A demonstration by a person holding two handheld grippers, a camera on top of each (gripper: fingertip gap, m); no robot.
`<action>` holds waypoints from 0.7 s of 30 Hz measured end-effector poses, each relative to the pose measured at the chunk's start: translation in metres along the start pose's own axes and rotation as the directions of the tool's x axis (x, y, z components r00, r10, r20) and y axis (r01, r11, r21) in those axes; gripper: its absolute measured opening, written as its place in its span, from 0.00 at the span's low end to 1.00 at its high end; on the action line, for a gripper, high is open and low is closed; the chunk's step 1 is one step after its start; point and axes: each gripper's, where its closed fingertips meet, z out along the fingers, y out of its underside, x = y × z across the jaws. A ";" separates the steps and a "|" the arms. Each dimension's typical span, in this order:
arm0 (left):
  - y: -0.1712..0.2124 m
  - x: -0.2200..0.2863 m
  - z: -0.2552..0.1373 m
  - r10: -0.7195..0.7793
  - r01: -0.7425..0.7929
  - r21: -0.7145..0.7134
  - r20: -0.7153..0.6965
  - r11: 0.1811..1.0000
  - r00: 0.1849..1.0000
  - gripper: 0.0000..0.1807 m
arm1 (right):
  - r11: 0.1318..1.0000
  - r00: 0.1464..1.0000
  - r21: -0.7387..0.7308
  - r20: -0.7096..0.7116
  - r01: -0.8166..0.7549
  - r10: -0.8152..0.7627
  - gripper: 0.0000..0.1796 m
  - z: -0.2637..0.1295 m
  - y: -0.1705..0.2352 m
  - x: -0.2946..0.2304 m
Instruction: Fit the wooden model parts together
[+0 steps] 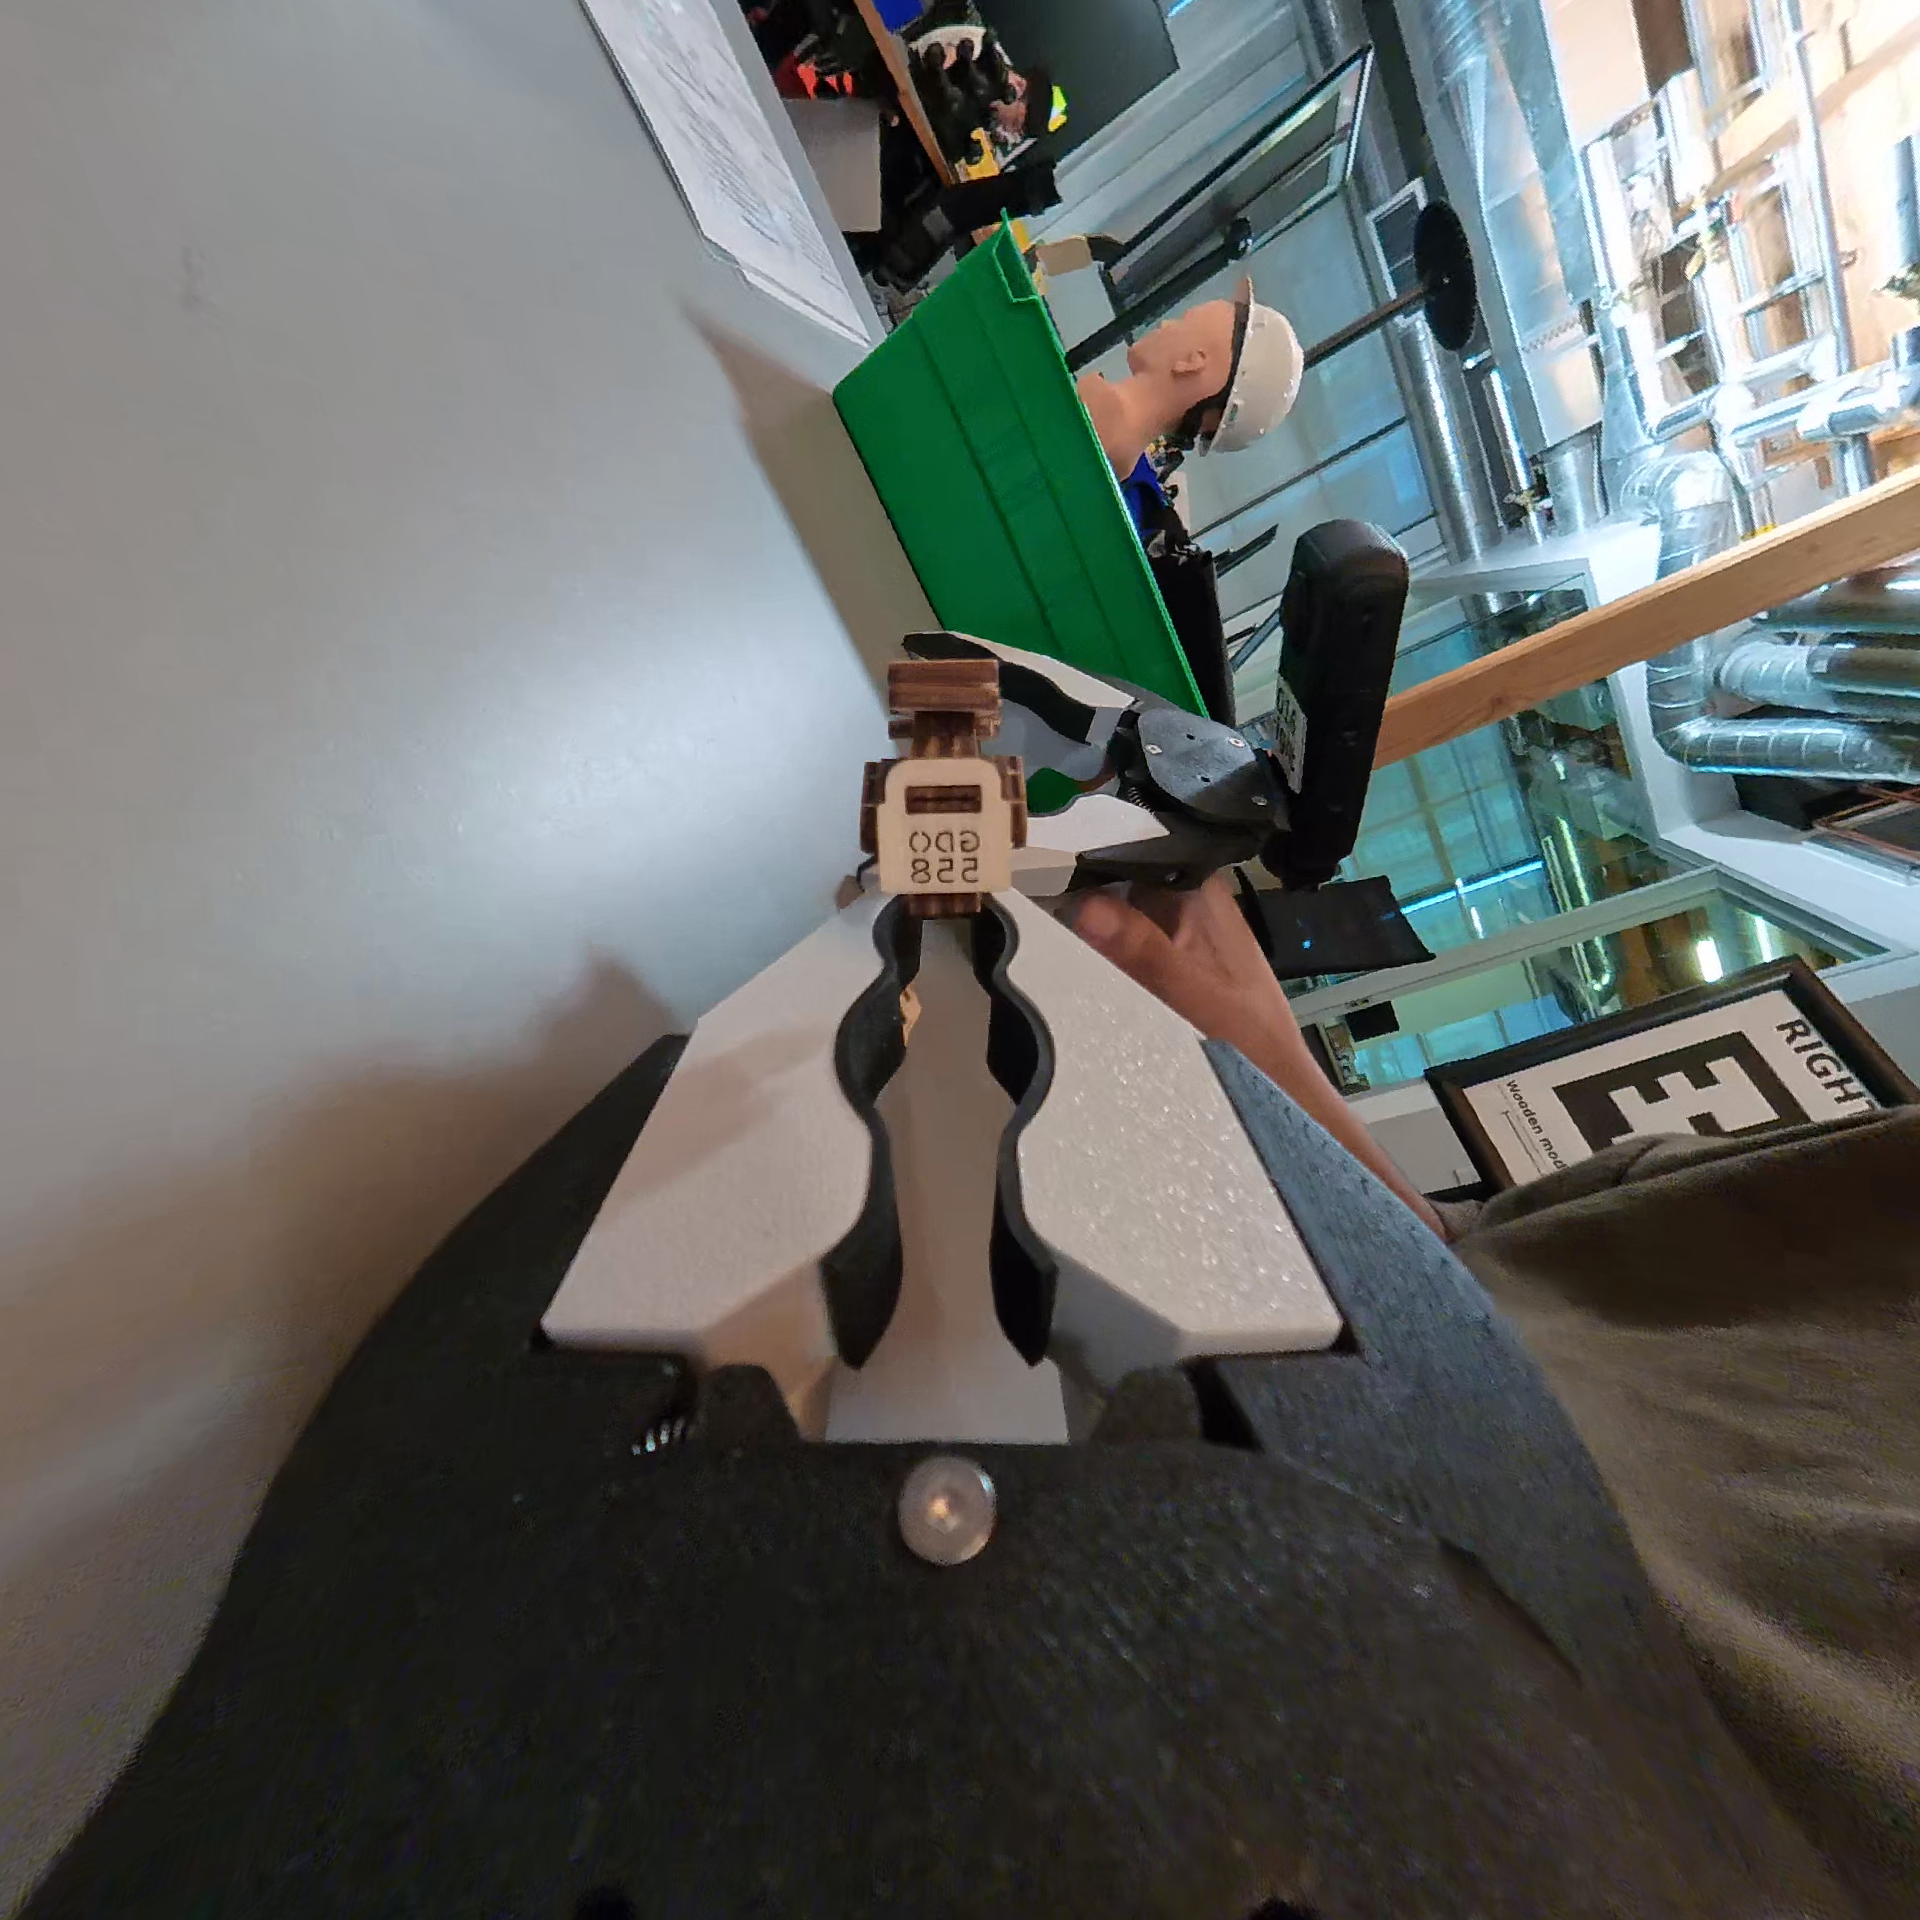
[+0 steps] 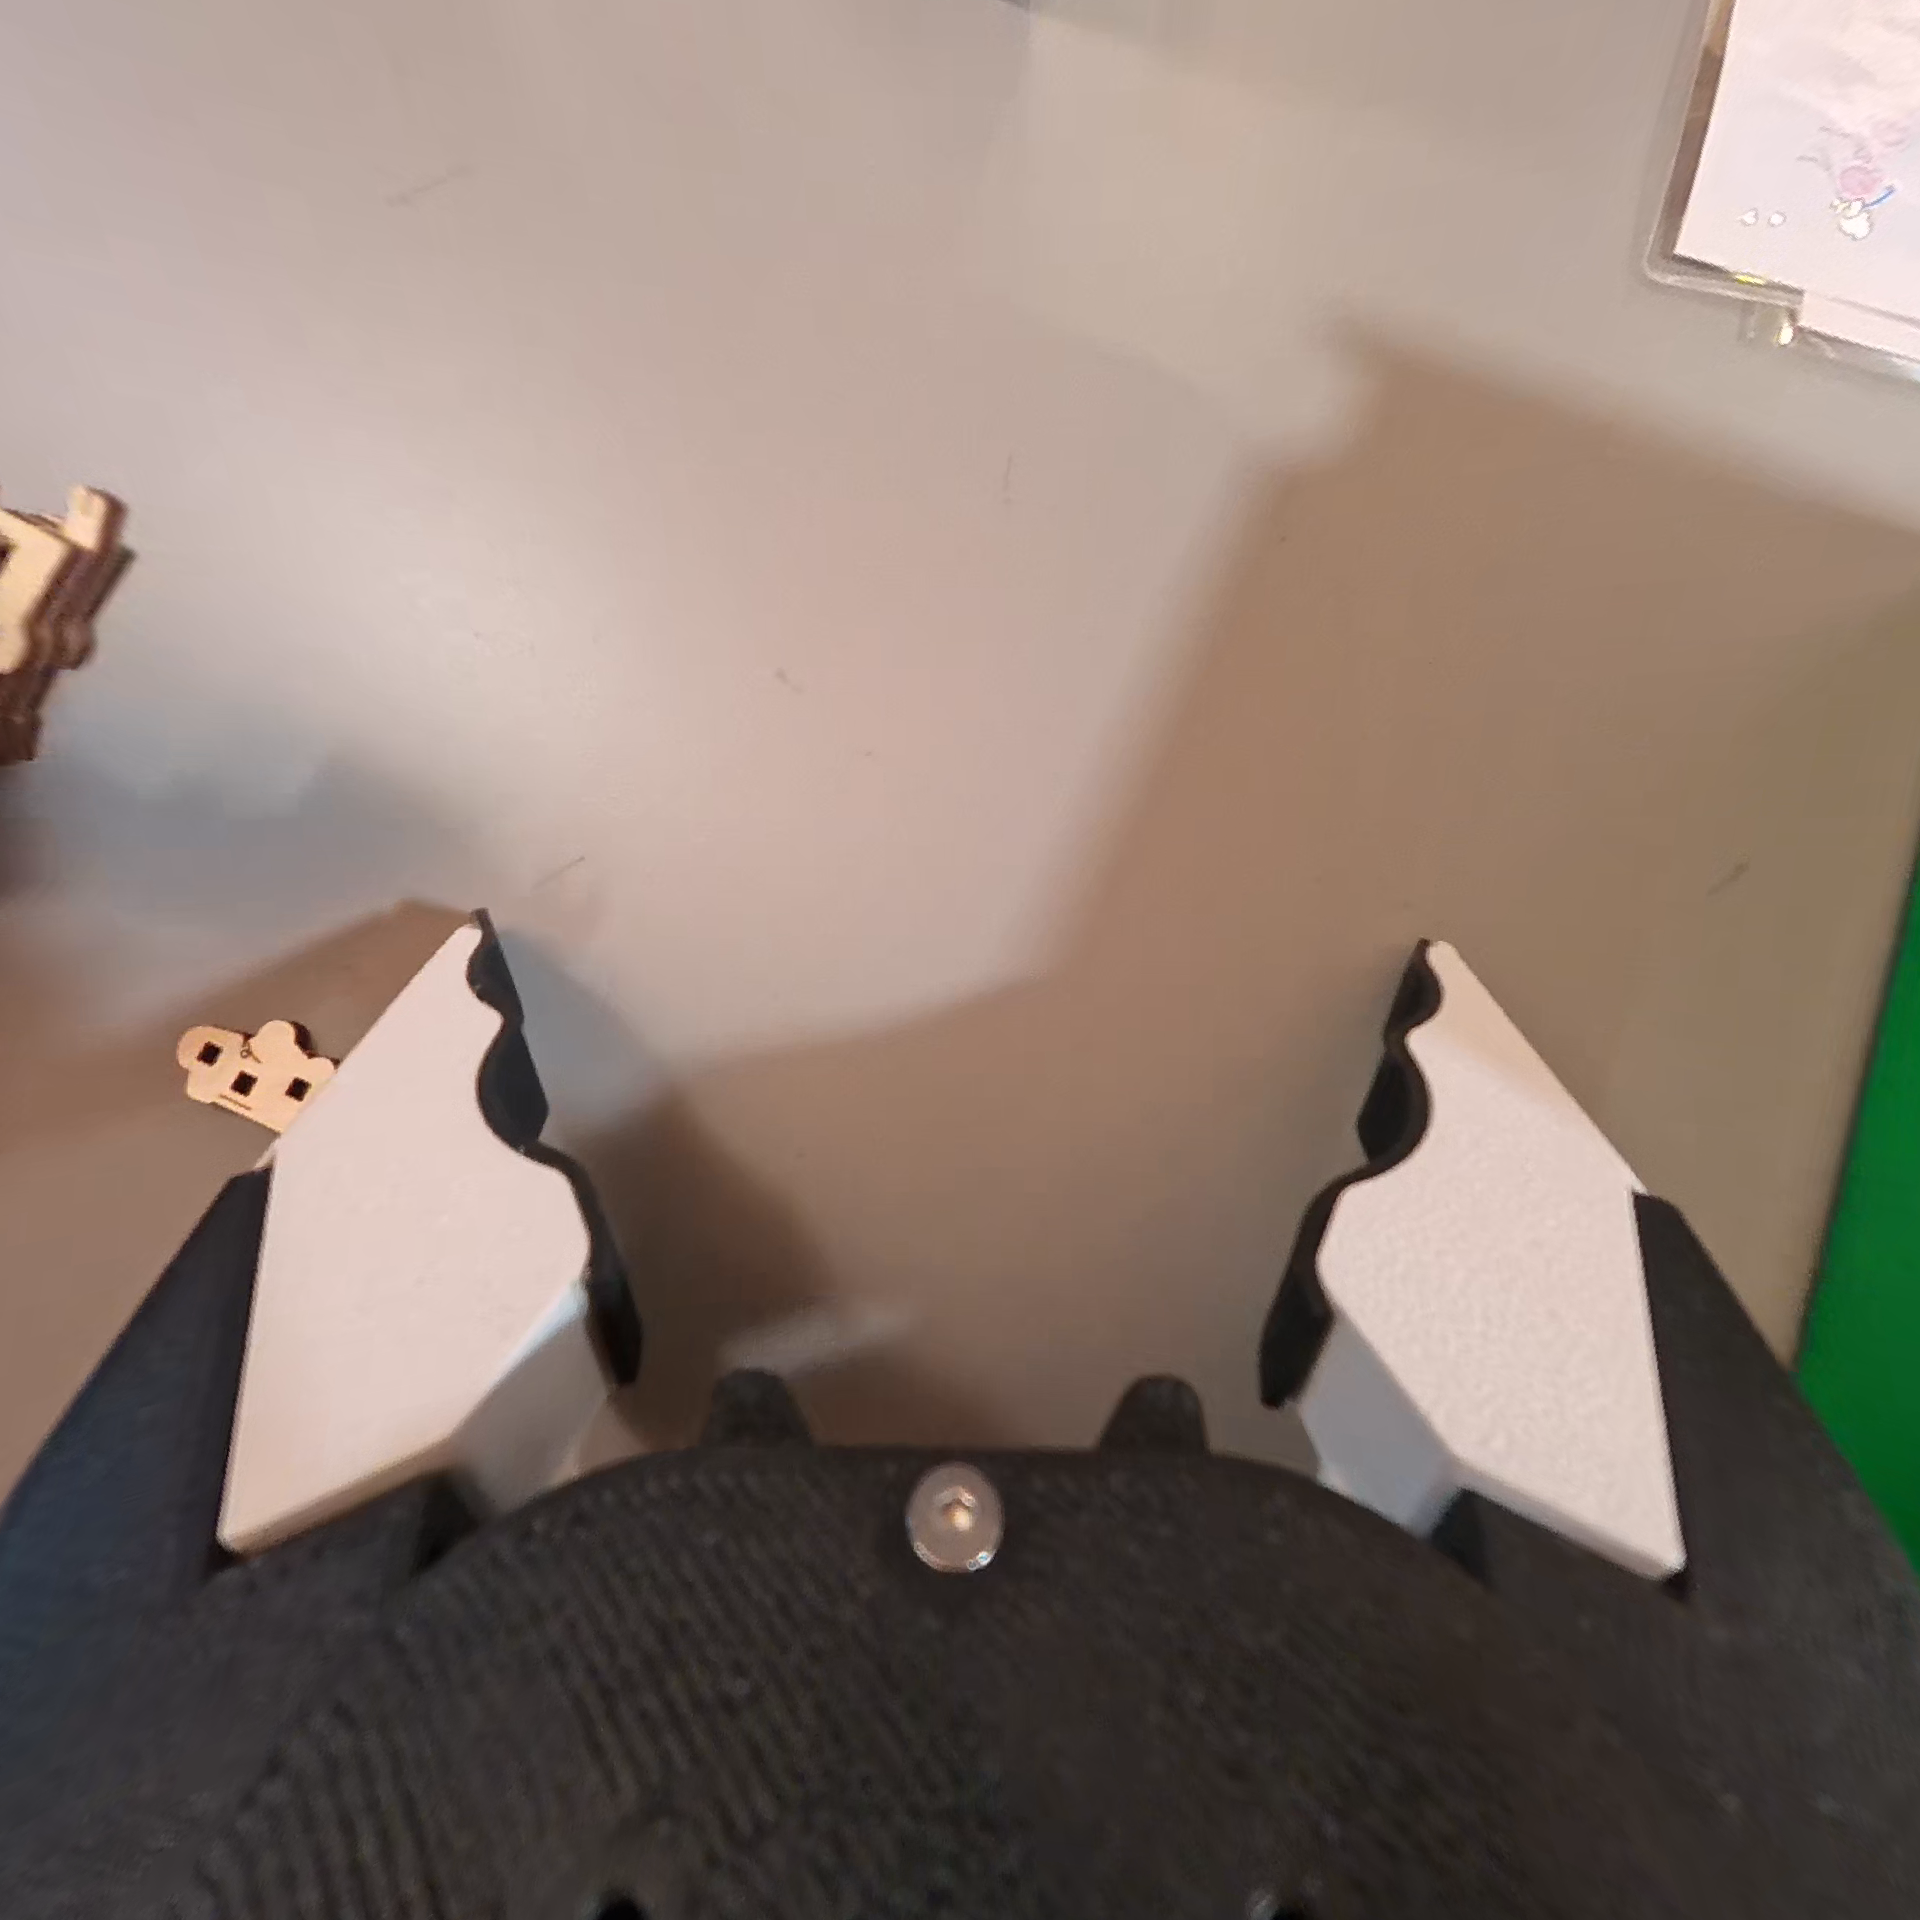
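Left gripper [image 1: 940, 914] clamps the wooden model [image 1: 943, 800]; right gripper [image 2: 951, 961] is empty.
Right jaws spread wide over the table [image 2: 831, 520], beside a loose wooden piece [image 2: 244, 1075].

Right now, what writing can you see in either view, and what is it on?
I don't repeat writing, so here is only where it stands.
On the wooden model: two short engraved lines on its pale face.
On the framed sign: bold print beside a black square pattern, with a smaller line too.
On the paper sheet: too small to read.
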 end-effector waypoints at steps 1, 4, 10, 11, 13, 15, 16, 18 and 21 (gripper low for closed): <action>0.000 0.001 -0.001 -0.010 0.010 0.003 -0.010 1.000 1.000 0.03 | 1.000 1.000 0.000 0.007 0.008 -0.008 0.89 0.000 -0.001 0.000; -0.002 0.003 -0.004 -0.020 0.020 0.010 -0.026 1.000 0.999 0.03 | 1.000 1.000 -0.008 0.020 0.018 -0.018 0.89 0.003 -0.004 0.002; -0.007 0.005 -0.008 0.005 -0.005 0.026 -0.023 1.000 1.000 0.03 | 0.991 0.996 0.099 0.010 0.092 -0.094 0.61 -0.015 -0.038 -0.003; -0.007 0.004 -0.009 0.010 -0.010 0.028 -0.021 1.000 1.000 0.03 | 0.983 0.993 0.140 -0.014 0.118 -0.118 0.61 -0.021 -0.050 -0.003; -0.009 0.004 -0.010 0.023 -0.023 0.035 -0.014 0.999 1.000 0.03 | 0.958 0.983 0.226 -0.087 0.175 -0.159 0.61 -0.034 -0.075 0.001; -0.011 0.004 -0.011 0.045 -0.044 0.043 0.000 0.998 0.999 0.03 | 0.919 0.970 0.329 -0.179 0.216 -0.163 0.61 -0.046 -0.098 0.006; -0.012 0.003 -0.012 0.056 -0.056 0.045 0.006 0.997 0.998 0.03 | 0.895 0.964 0.385 -0.219 0.226 -0.149 0.59 -0.050 -0.106 0.007; -0.014 0.002 -0.012 0.076 -0.077 0.045 0.019 0.996 0.997 0.03 | 0.854 0.958 0.479 -0.279 0.203 -0.071 0.45 -0.057 -0.109 0.011; -0.016 0.000 -0.013 0.077 -0.078 0.051 0.027 0.996 0.997 0.03 | 0.778 0.916 0.550 -0.392 0.305 -0.082 0.18 -0.074 -0.106 0.010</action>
